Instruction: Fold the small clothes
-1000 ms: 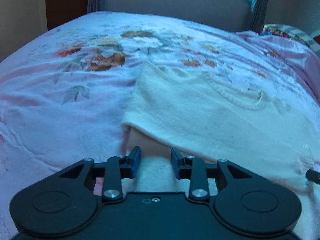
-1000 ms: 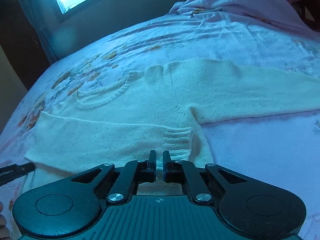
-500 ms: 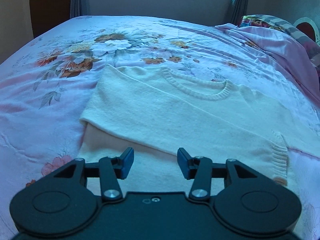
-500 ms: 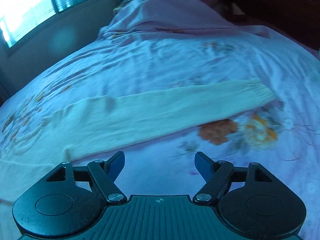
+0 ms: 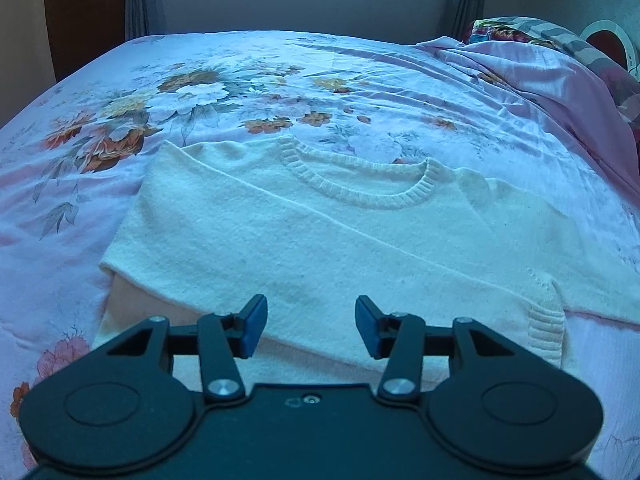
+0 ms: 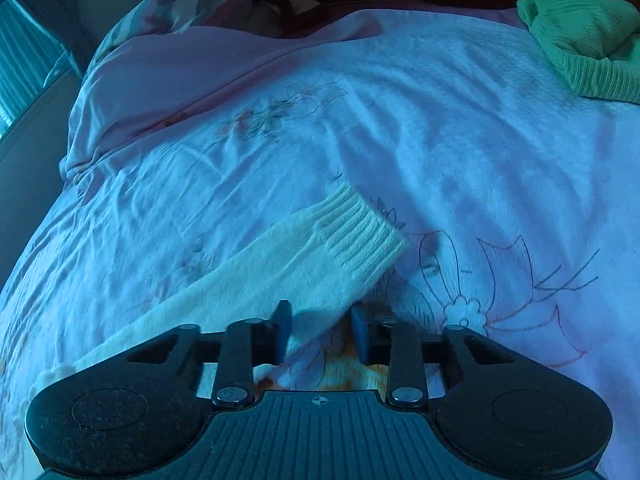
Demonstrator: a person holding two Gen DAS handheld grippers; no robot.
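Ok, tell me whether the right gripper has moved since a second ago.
Yes. The right gripper has travelled from the sweater's body along the outstretched sleeve to its ribbed cuff; its jaws have been closing with the sleeve between them.

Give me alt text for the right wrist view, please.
The right gripper has just been closing around the cream sweater sleeve near its ribbed cuff, fabric between the fingers, on a floral bedsheet. A green knit garment lies at far right.
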